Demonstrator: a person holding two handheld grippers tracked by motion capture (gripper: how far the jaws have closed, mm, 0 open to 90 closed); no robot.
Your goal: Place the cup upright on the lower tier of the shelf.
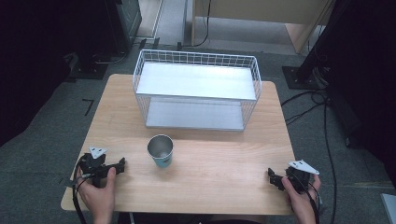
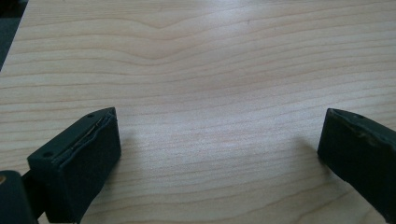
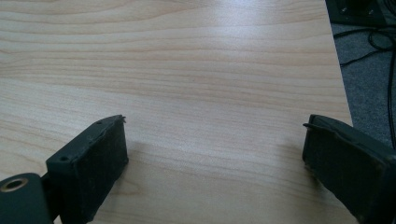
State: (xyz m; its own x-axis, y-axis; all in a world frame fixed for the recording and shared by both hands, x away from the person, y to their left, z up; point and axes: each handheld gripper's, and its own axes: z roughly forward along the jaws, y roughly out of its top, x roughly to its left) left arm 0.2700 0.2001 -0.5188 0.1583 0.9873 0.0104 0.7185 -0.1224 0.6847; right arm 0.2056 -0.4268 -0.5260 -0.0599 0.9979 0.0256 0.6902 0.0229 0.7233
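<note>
A round metal cup (image 1: 160, 150) stands upright mid-worktop (image 1: 210, 158), a white wire basket (image 1: 196, 88) at its 12 o'clock. The left gripper (image 1: 122, 164) at 8 o'clock and the right gripper (image 1: 271, 173) at 4 o'clock rest on bare woodgrain, fingers (image 2: 88, 158) apart and empty.

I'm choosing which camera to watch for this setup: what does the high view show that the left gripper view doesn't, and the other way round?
The high view takes in the metal cup with a blue band, the white wire shelf basket behind it, both hands and the right gripper. The left gripper view gives a close look along the left gripper, its black jaws wide apart with nothing between them. Both show the light wooden table and the left gripper.
</note>
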